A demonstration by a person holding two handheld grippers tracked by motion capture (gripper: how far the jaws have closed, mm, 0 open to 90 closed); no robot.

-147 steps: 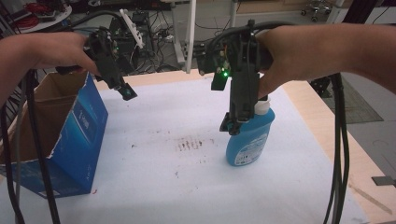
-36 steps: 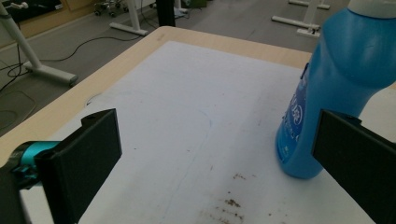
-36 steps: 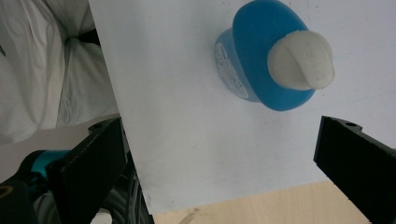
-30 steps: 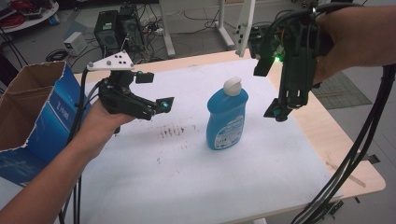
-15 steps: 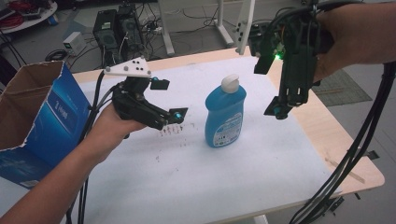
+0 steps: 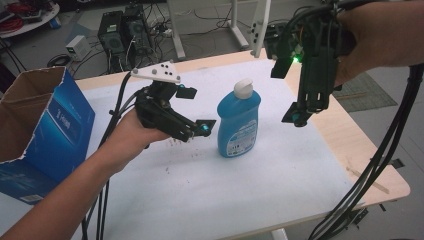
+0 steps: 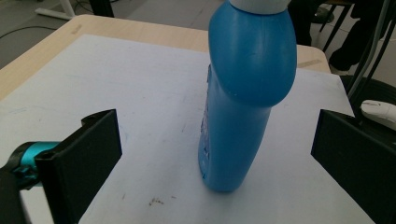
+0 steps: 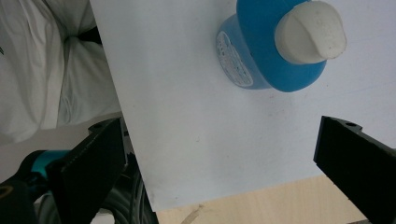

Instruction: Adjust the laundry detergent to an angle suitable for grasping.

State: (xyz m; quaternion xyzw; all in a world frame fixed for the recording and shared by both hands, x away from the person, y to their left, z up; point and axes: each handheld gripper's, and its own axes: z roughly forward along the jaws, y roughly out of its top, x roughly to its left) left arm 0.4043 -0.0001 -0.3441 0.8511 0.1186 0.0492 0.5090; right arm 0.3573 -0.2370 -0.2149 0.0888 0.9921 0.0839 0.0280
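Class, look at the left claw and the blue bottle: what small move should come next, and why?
Probably ease the left claw forward until its open jaws straddle the blue bottle, then close. The bottle stands upright on the white table, lined up between the jaws in the left gripper view but still ahead of them. The right claw hangs open, apart from it.

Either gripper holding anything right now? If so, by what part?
Nothing held. The left gripper is open, nearing the blue bottle; the right gripper hangs open above the table.
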